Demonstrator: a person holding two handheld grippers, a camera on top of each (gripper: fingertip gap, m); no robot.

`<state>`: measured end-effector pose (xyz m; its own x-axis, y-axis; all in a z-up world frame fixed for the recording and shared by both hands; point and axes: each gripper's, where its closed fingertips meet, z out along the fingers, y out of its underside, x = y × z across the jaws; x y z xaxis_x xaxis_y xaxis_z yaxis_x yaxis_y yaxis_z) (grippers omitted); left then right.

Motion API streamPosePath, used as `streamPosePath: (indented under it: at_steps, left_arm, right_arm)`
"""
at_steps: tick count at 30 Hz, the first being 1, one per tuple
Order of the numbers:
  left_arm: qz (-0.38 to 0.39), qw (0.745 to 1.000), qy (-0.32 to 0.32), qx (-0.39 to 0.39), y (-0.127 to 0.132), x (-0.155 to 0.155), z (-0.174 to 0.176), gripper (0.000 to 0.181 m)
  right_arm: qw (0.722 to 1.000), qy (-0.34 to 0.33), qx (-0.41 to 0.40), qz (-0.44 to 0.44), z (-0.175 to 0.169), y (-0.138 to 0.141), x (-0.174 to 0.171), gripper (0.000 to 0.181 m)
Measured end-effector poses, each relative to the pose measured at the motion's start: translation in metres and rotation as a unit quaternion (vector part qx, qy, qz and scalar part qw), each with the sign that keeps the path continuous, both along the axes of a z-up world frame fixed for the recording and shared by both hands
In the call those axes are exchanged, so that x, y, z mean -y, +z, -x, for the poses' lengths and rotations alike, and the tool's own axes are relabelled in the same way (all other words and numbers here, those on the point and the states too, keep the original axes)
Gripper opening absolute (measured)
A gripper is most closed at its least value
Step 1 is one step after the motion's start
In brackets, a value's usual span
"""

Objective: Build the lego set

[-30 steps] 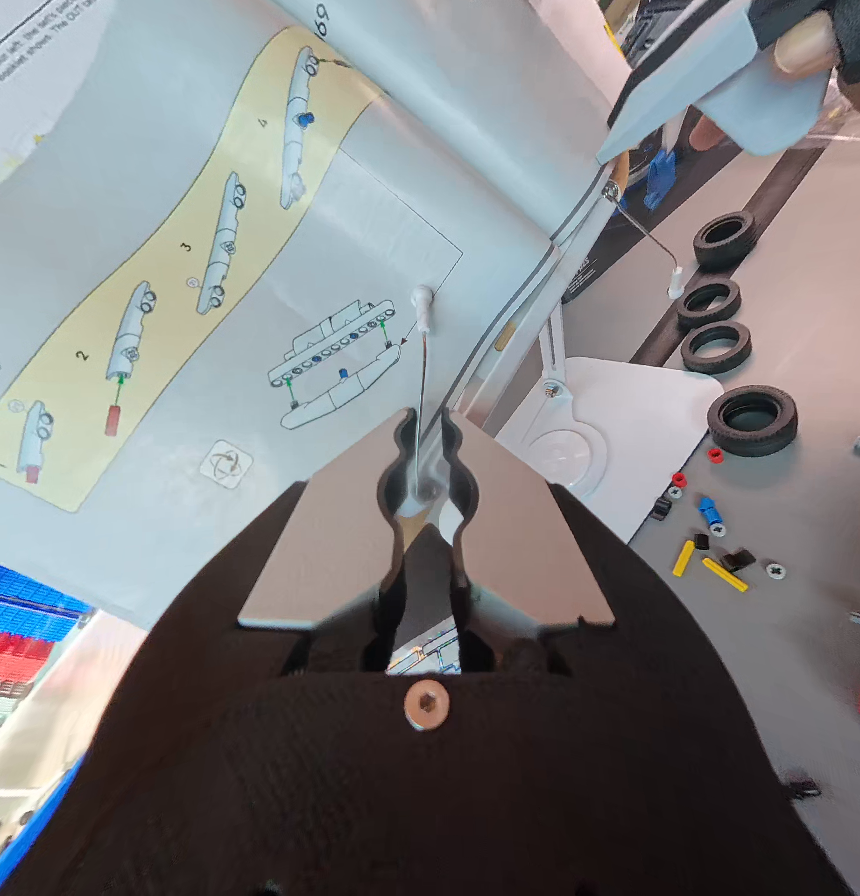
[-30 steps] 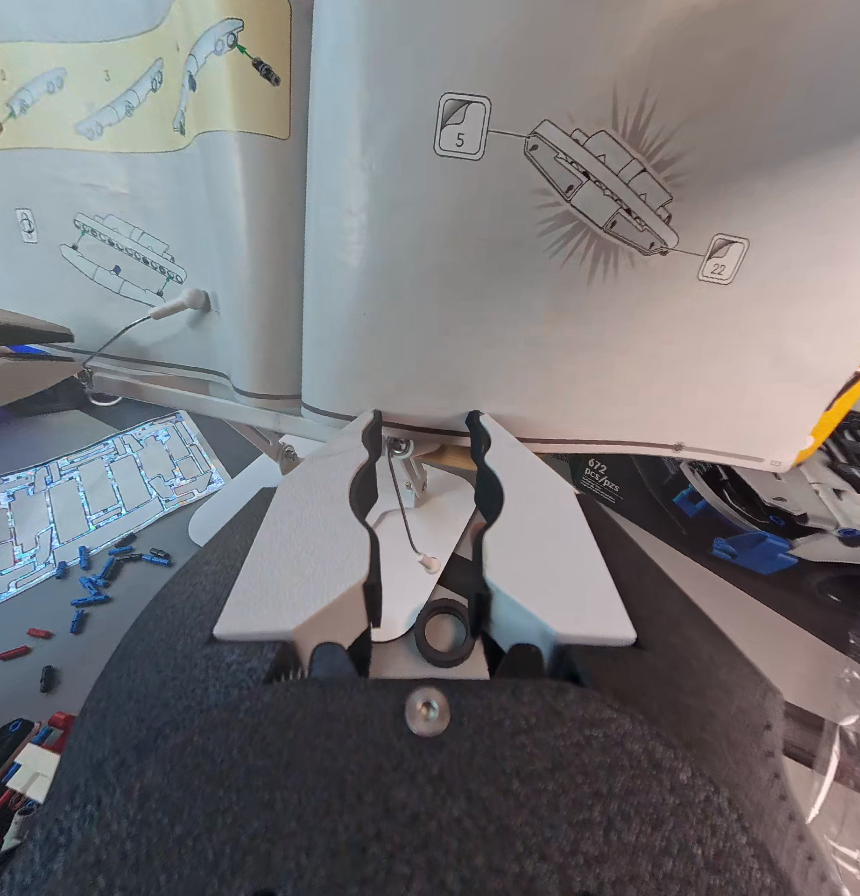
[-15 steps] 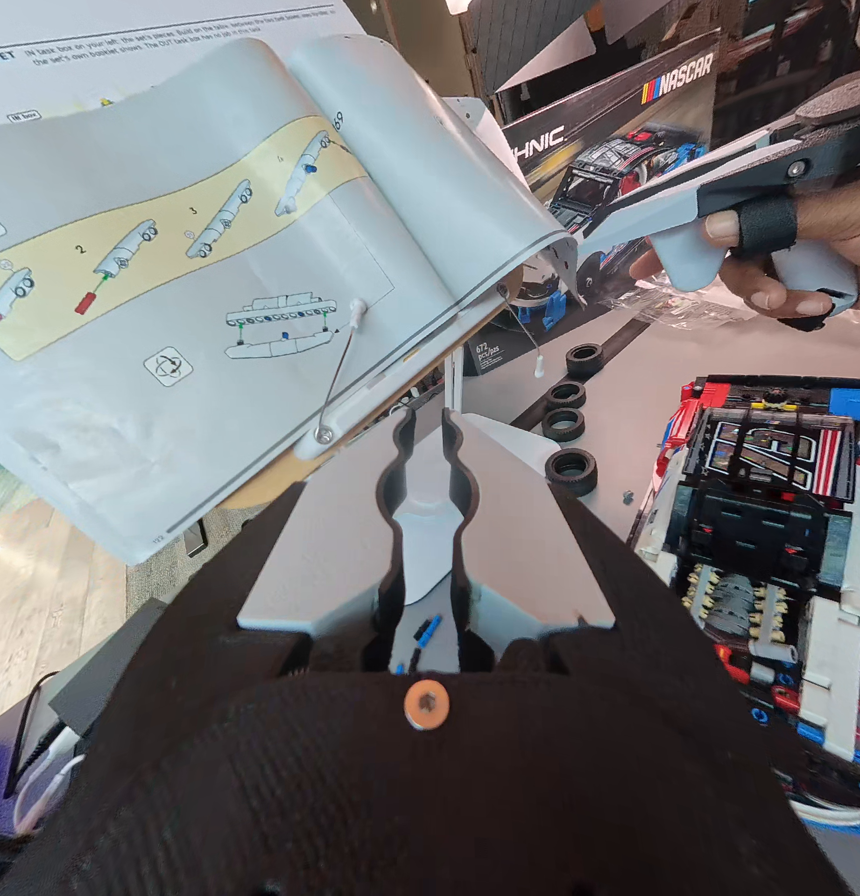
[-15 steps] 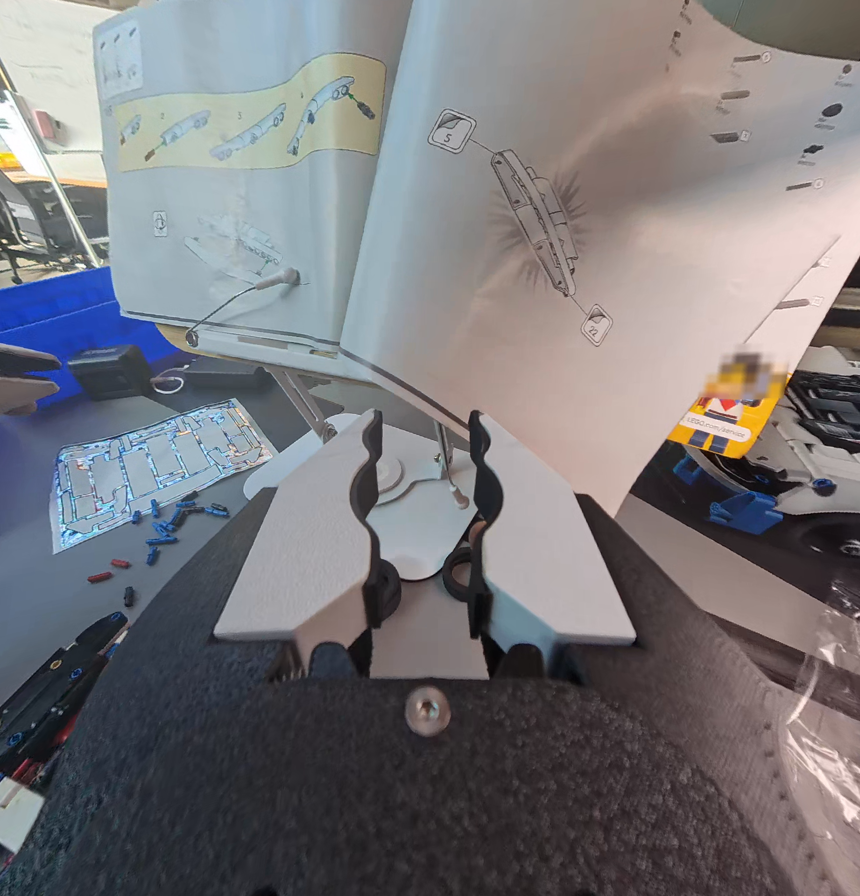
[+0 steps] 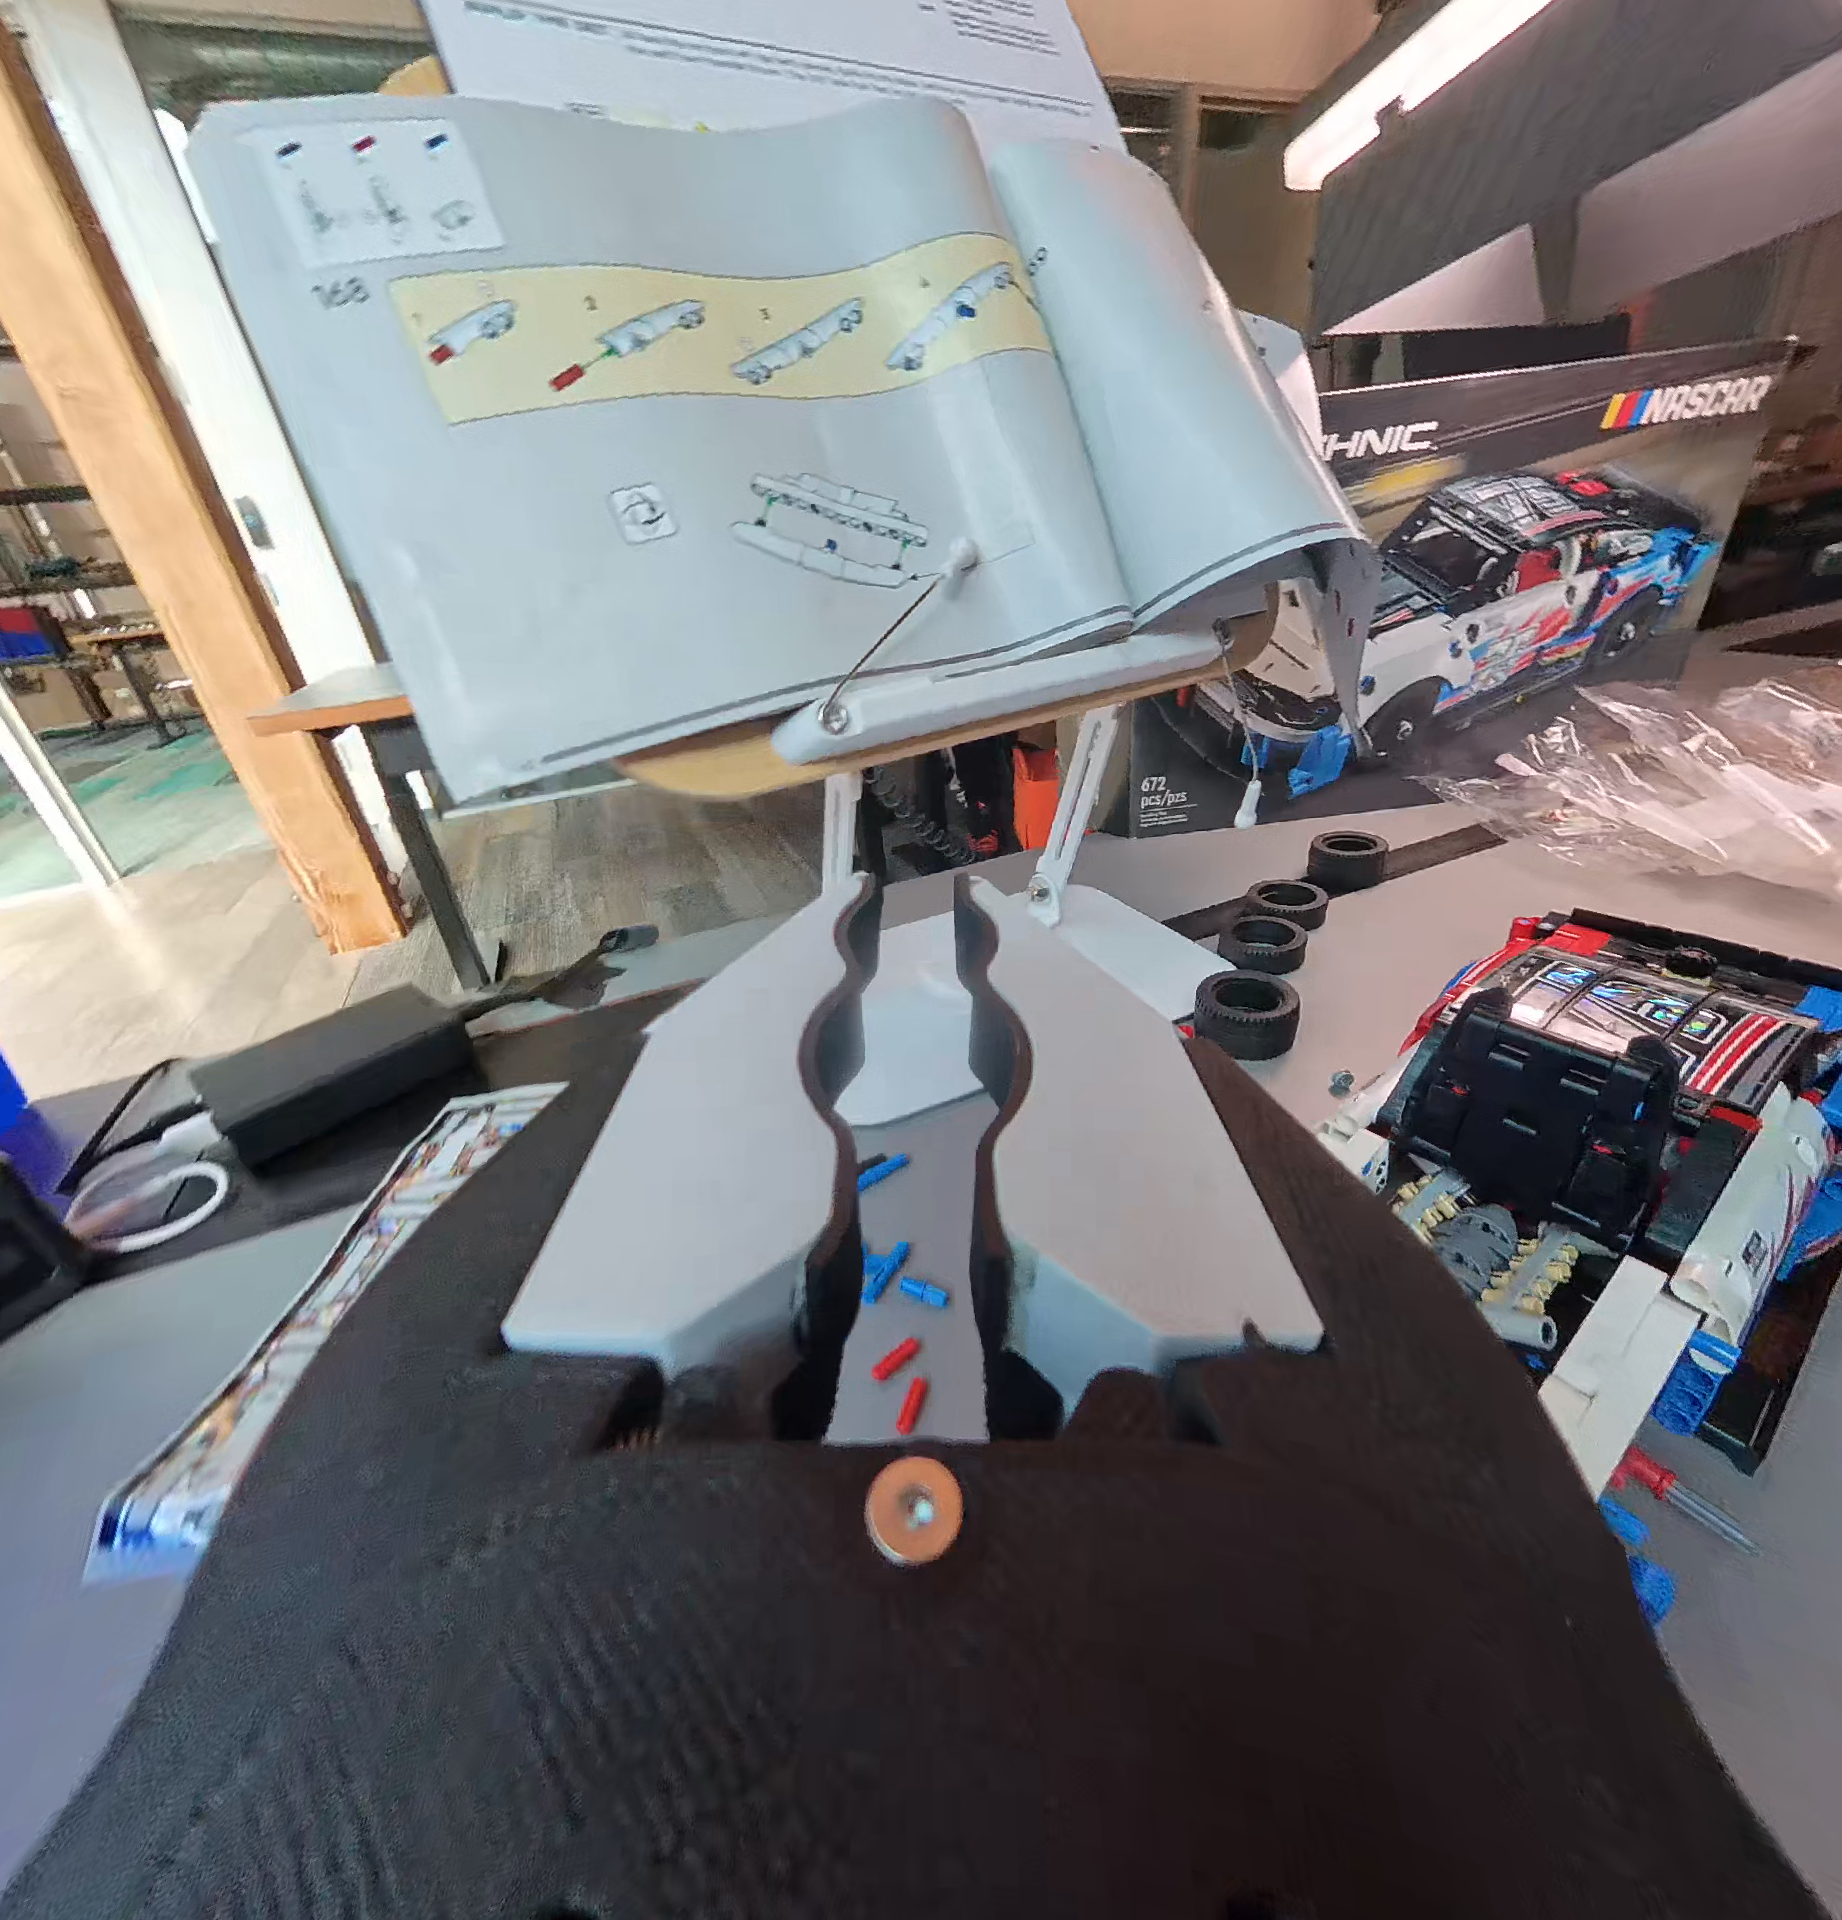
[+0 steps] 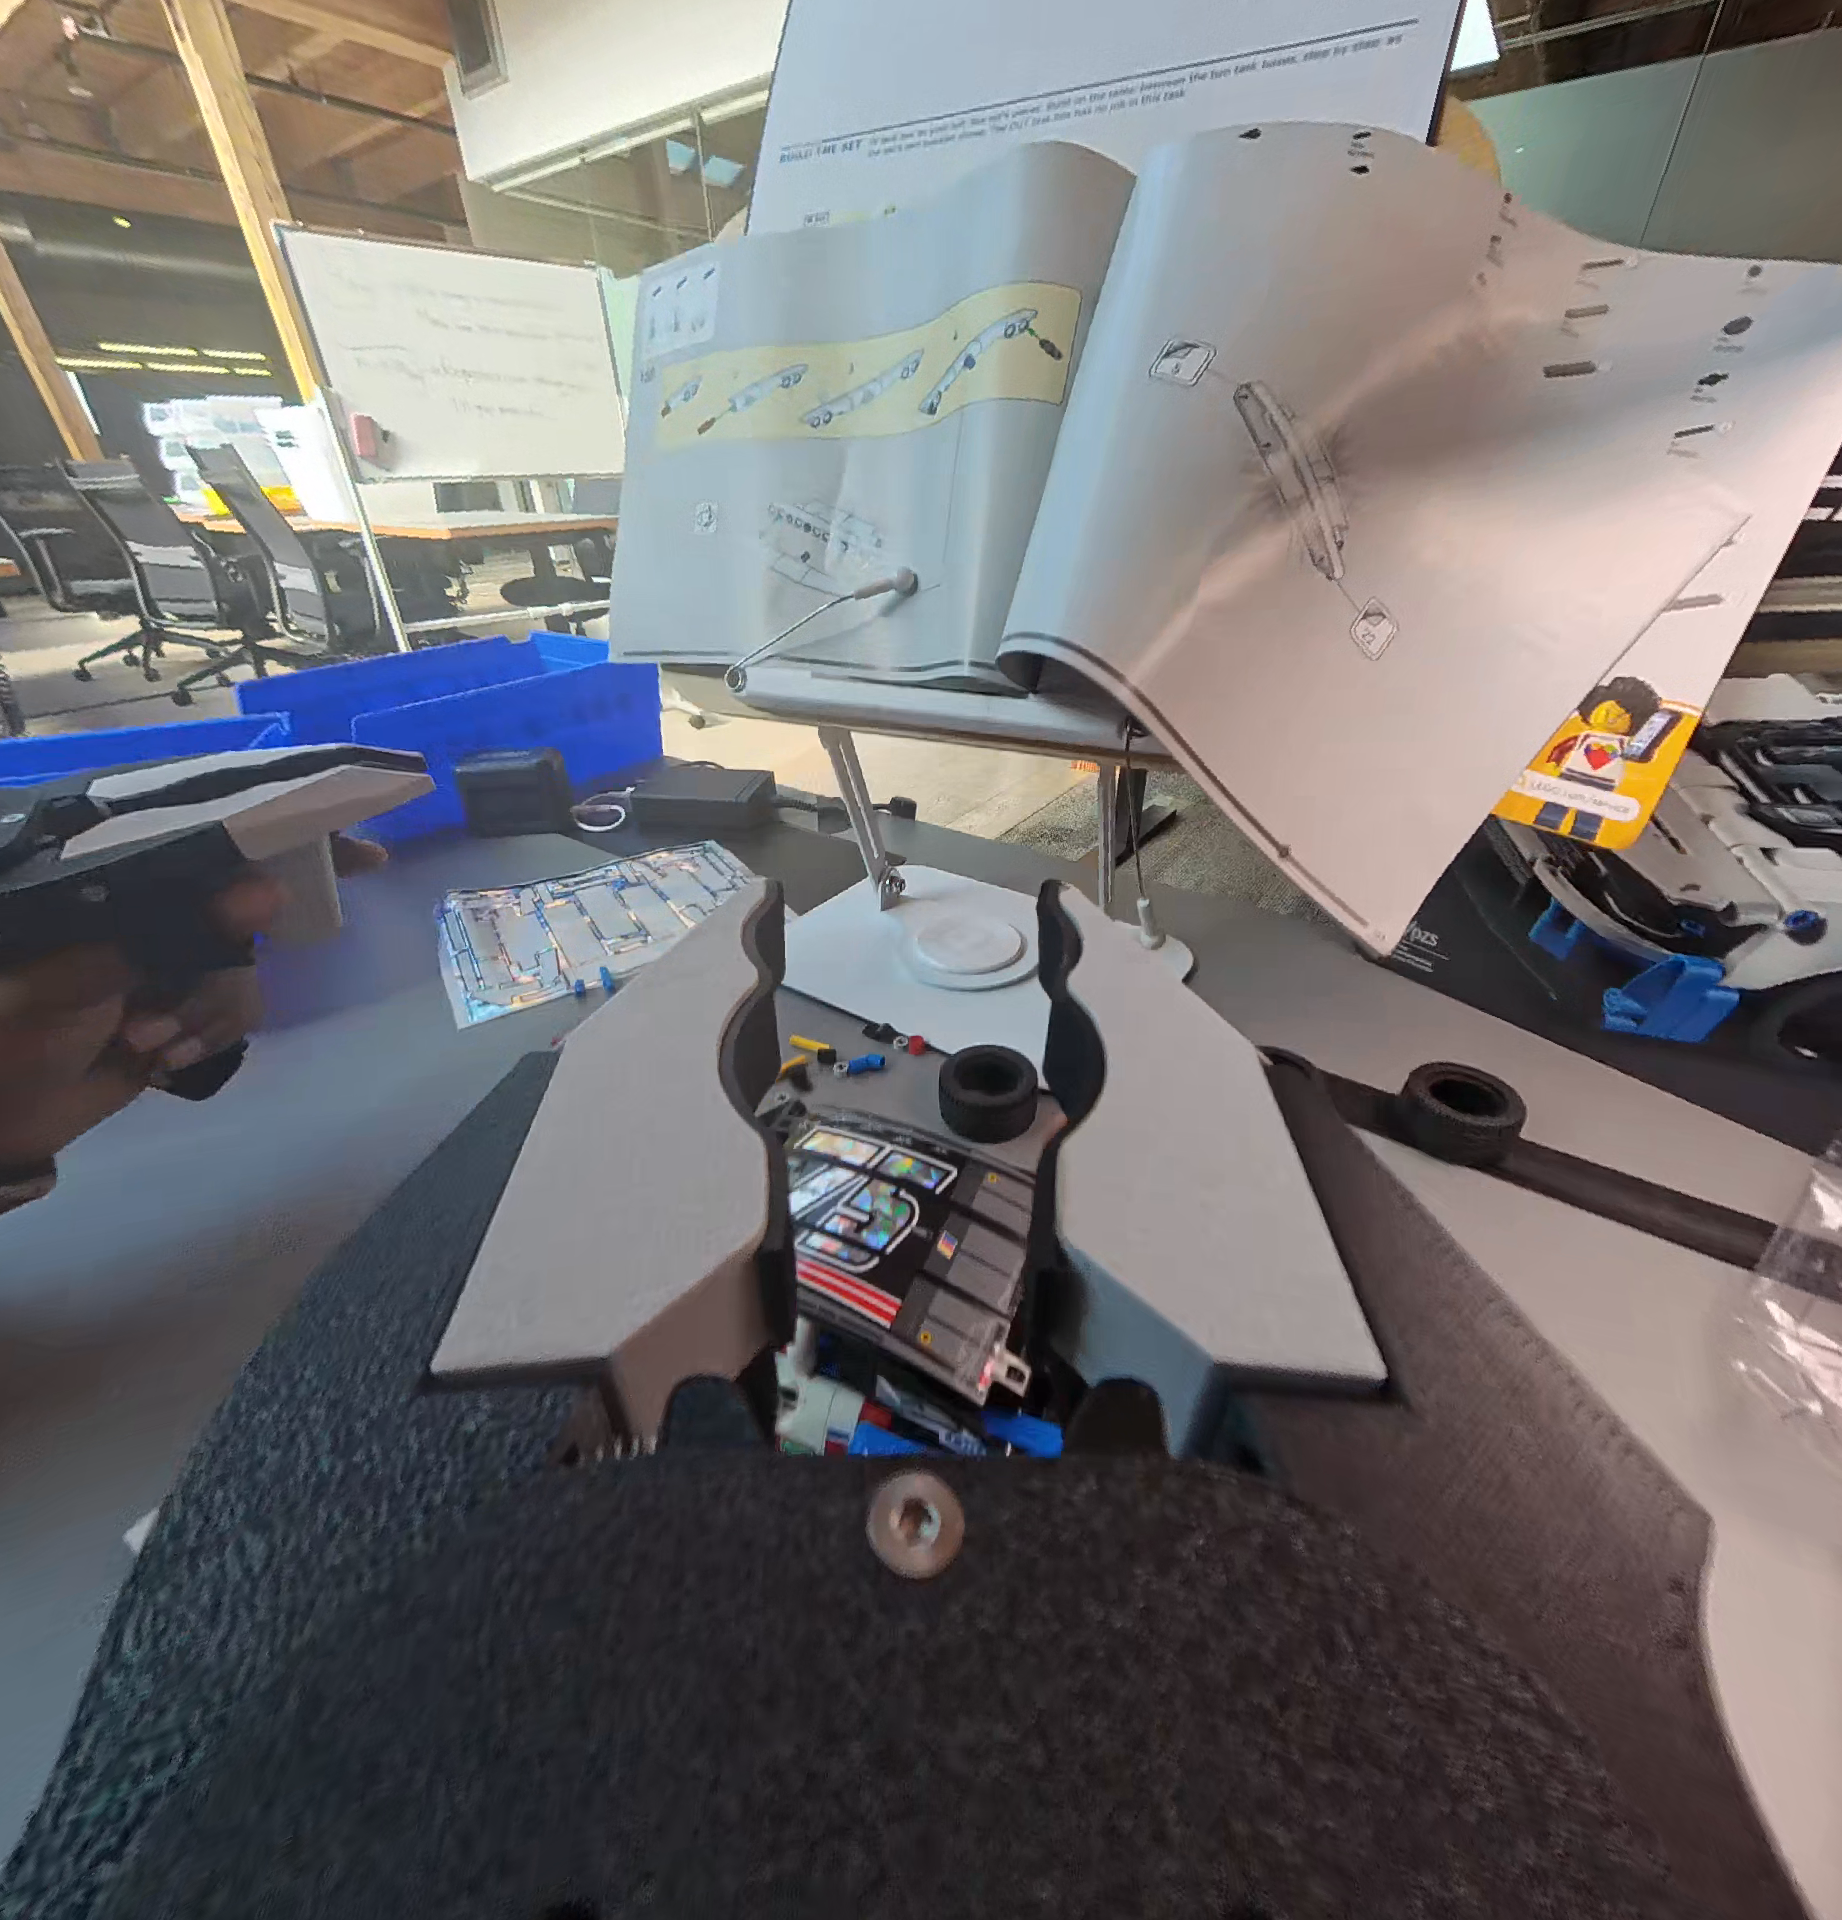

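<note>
Grey instruction booklet (image 5: 688, 499) bearing a pale yellow band; black tyres (image 5: 1246, 1013); blue and red pins (image 5: 901, 1288) on the grey worktop (image 5: 1519, 904); a black, white, blue and red-striped car model (image 5: 1582, 1081).

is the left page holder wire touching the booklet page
Touching. The left wrist view shows the wire clip's white tip pressed flat on the open booklet page.

I get bright daylight from far windows — glare on the turning page (image 6: 1416, 499), motion blur there, and wide-angle bending at the edges.
</note>
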<state>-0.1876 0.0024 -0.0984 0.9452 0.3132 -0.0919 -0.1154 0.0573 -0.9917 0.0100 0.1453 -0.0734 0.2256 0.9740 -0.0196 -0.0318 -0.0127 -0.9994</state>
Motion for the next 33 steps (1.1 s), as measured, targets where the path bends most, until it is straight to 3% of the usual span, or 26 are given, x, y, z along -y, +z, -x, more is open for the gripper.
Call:
streamPosePath:
  at_steps: [1,5,15,18,20,25,28,33]
  left_arm:
    - [-0.003,1.000,0.014,0.012,-0.006,0.009,0.003,0.013]
    - [-0.015,0.998,0.035,0.051,-0.018,0.030,0.016,0.016]
    - [-0.005,0.998,0.012,0.069,-0.025,0.014,0.029,0.013]
    - [-0.005,0.997,0.022,0.067,-0.027,0.016,0.033,0.012]
    - [-0.002,0.997,0.025,0.067,-0.029,0.015,0.034,0.010]
    - [0.013,0.999,0.021,0.048,-0.034,0.010,0.026,0.008]
    - [0.017,0.999,0.028,0.036,-0.034,0.018,0.026,0.006]
    - [0.007,0.998,0.040,0.040,-0.030,0.027,0.033,0.006]
  right_arm:
    - [1.000,0.001,0.003,-0.001,-0.007,-0.007,0.004,0.044]
    - [0.999,-0.017,-0.010,-0.046,-0.023,-0.025,0.000,0.039]
    - [0.999,0.000,-0.035,0.012,-0.023,-0.049,-0.024,0.017]
    - [0.999,-0.026,-0.014,-0.026,-0.016,-0.044,-0.027,0.011]
    - [0.995,-0.075,0.017,-0.065,0.001,-0.026,-0.045,0.000]
    - [0.990,-0.113,0.050,-0.070,0.086,0.028,-0.104,0.000]
    - [0.977,-0.150,0.126,-0.085,0.132,0.015,-0.143,0.000]
    - [0.969,-0.178,0.143,-0.092,0.156,0.006,-0.172,0.000]
